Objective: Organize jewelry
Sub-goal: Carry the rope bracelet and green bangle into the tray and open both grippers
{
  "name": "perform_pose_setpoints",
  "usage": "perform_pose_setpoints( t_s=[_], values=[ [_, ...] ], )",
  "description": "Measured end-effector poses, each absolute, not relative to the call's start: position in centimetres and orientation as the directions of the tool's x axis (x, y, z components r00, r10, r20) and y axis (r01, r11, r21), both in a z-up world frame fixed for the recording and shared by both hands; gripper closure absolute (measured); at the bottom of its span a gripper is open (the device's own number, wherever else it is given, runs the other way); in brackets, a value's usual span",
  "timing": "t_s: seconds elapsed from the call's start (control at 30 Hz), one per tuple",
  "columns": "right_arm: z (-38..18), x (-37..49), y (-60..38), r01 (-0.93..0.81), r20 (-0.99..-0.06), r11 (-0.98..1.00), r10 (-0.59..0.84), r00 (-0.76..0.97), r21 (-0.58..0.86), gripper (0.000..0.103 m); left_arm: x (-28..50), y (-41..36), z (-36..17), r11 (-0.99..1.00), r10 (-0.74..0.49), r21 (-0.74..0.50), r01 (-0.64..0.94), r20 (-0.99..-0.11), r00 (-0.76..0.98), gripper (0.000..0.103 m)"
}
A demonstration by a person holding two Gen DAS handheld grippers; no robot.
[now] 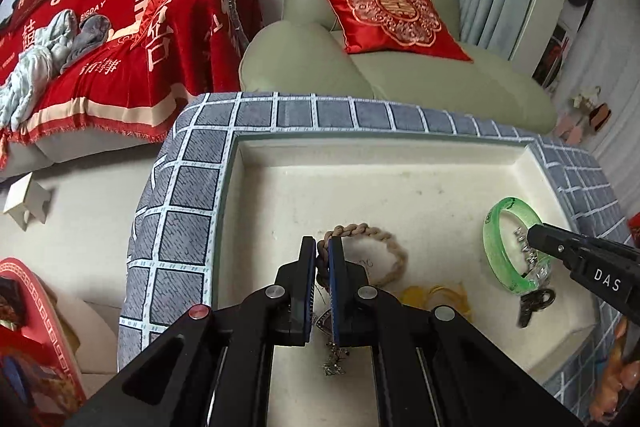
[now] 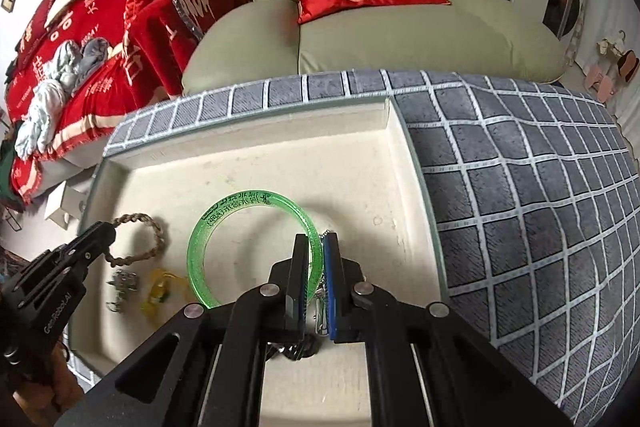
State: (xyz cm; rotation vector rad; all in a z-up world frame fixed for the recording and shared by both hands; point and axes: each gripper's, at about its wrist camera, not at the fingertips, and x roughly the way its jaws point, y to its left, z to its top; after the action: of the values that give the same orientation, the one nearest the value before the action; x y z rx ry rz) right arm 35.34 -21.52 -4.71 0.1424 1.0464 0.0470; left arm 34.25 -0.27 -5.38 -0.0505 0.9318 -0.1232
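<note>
A cream tray [image 1: 400,155] sits on a grey checked cloth. My left gripper [image 1: 322,247] is shut on a tan braided rope bracelet [image 1: 384,237] at its left end; in the right wrist view the bracelet [image 2: 138,219] hangs from that gripper [image 2: 106,233]. My right gripper [image 2: 318,247] is shut on the right side of a clear green bangle [image 2: 240,201], which stands tilted; it also shows in the left wrist view [image 1: 494,251] with the right gripper [image 1: 534,233]. A silver trinket [image 2: 122,285], a yellow piece [image 2: 160,289] and a dark key-like piece [image 1: 534,307] lie in the tray.
The checked cloth [image 2: 520,187] spreads wide to the tray's right. A green armchair [image 1: 360,67] with a red cushion [image 1: 392,15] stands behind. A sofa under a red blanket [image 1: 120,27] is at the left. A red box [image 1: 28,327] sits low left.
</note>
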Motion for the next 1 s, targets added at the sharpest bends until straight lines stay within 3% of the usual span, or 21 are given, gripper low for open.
perform_pose_setpoints(
  t_s=[0.43,0.47,0.5,0.57,1.0],
  values=[
    [-4.5,35.2,-20.3,-0.024,-0.853,0.990,0.134,0.504,0.141,0.090,33.7,-2.0,-5.6,0.996,-0.034,0.026,0.090,-0.792,0.610,0.080],
    [-4.3,35.1,-20.3,-0.026,-0.849,0.989,0.139,0.510,0.147,0.082,33.6,-2.1,-5.6,0.995,-0.030,0.035,0.094,-0.791,0.612,0.080],
    [-4.1,34.8,-20.4,-0.025,-0.845,0.988,0.144,0.515,0.153,0.063,33.5,-2.2,-5.5,0.995,-0.027,0.040,0.095,-0.789,0.614,0.080],
    [-3.4,34.1,-20.6,-0.021,-0.826,0.985,0.153,0.543,0.170,0.040,33.2,-2.3,-5.3,0.994,-0.018,0.054,0.097,-0.781,0.624,0.080],
    [-1.2,29.4,-21.8,-0.029,-0.794,0.974,0.199,0.574,0.224,0.040,32.9,-1.9,-5.2,0.995,-0.015,0.050,0.085,-0.778,0.628,0.080]
  ],
)
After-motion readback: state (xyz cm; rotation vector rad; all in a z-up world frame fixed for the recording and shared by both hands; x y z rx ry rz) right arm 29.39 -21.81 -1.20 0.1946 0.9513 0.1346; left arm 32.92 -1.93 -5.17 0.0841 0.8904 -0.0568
